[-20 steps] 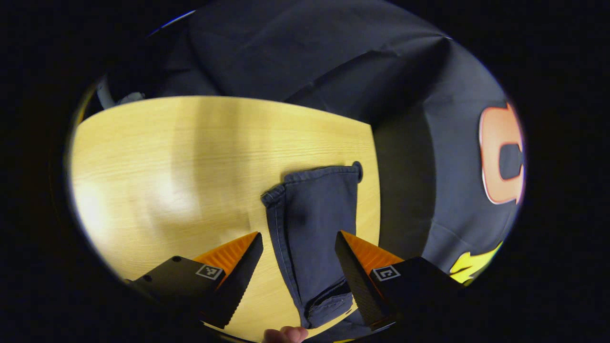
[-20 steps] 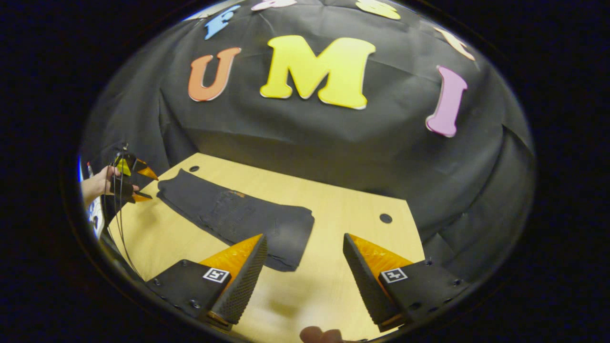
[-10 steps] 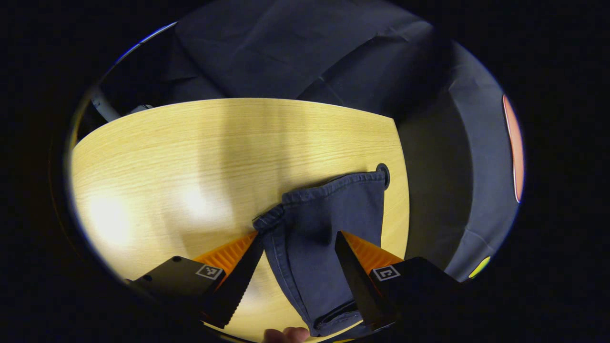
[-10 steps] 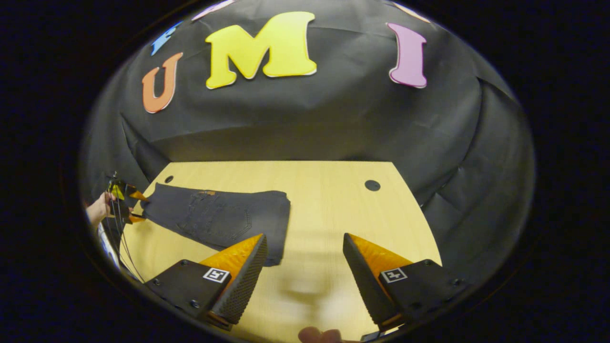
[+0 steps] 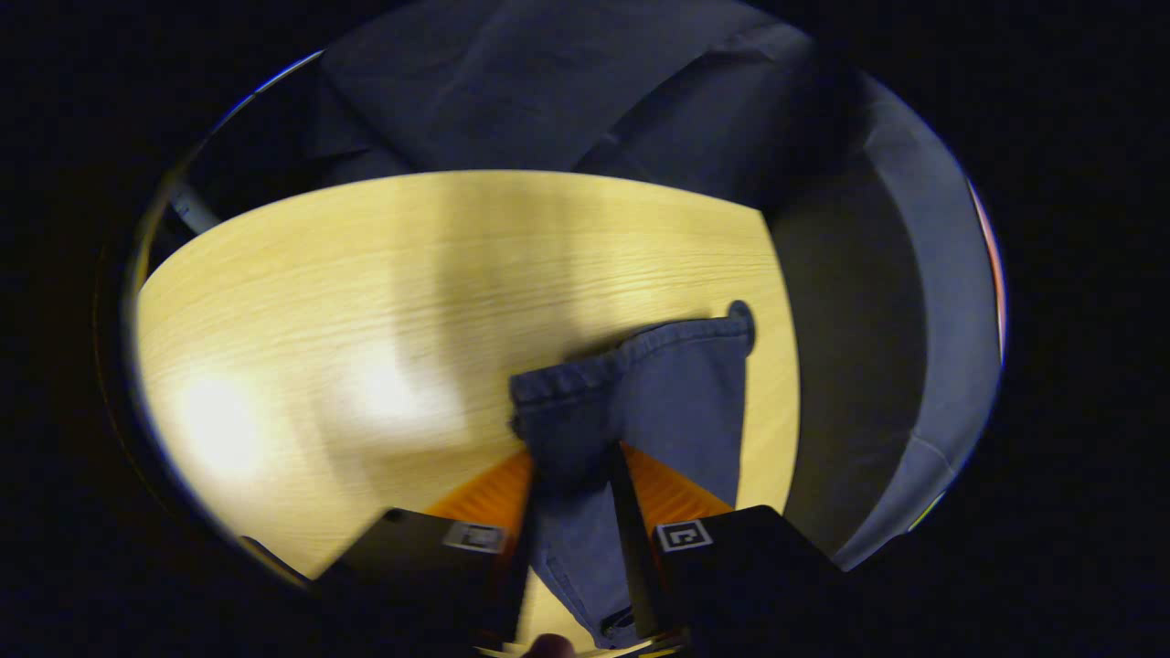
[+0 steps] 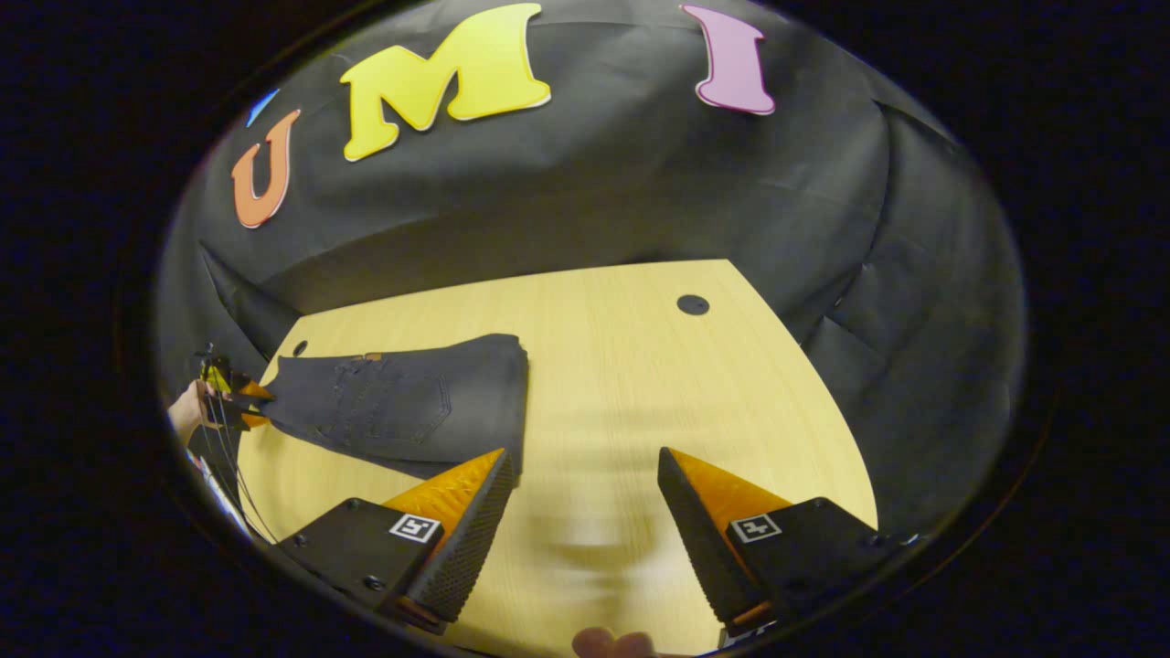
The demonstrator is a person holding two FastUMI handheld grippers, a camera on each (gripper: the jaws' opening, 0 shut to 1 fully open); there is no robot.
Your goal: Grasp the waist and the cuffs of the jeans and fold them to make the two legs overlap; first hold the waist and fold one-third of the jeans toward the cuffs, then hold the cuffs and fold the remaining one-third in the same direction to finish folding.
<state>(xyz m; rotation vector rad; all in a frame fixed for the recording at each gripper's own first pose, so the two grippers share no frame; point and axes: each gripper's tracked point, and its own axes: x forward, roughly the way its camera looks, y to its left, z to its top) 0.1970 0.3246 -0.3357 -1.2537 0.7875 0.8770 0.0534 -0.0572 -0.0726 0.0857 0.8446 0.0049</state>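
Dark denim jeans [image 6: 402, 411] lie folded on the wooden table [image 6: 640, 384], a back pocket facing up. Their hemmed cuff end [image 5: 640, 384] reaches toward the table's far edge in the left gripper view. My left gripper [image 5: 571, 471] is shut on this end, with the cloth bunched between both fingers. In the right gripper view that same gripper [image 6: 239, 402] sits at the jeans' left end, held by a hand [image 6: 186, 416]. My right gripper [image 6: 580, 475] is open over bare wood, just right of the jeans' folded edge, with nothing between its fingers.
Black cloth walls close in the table at the back and sides. One round hole [image 6: 693, 304] is in the tabletop at the far right, another [image 6: 299, 348] near the jeans' far left corner. Bare wood lies to the right of the jeans.
My left gripper moved forward over the cuff end and closed on it, bunching the cloth. The right gripper swung to the right, staying open.
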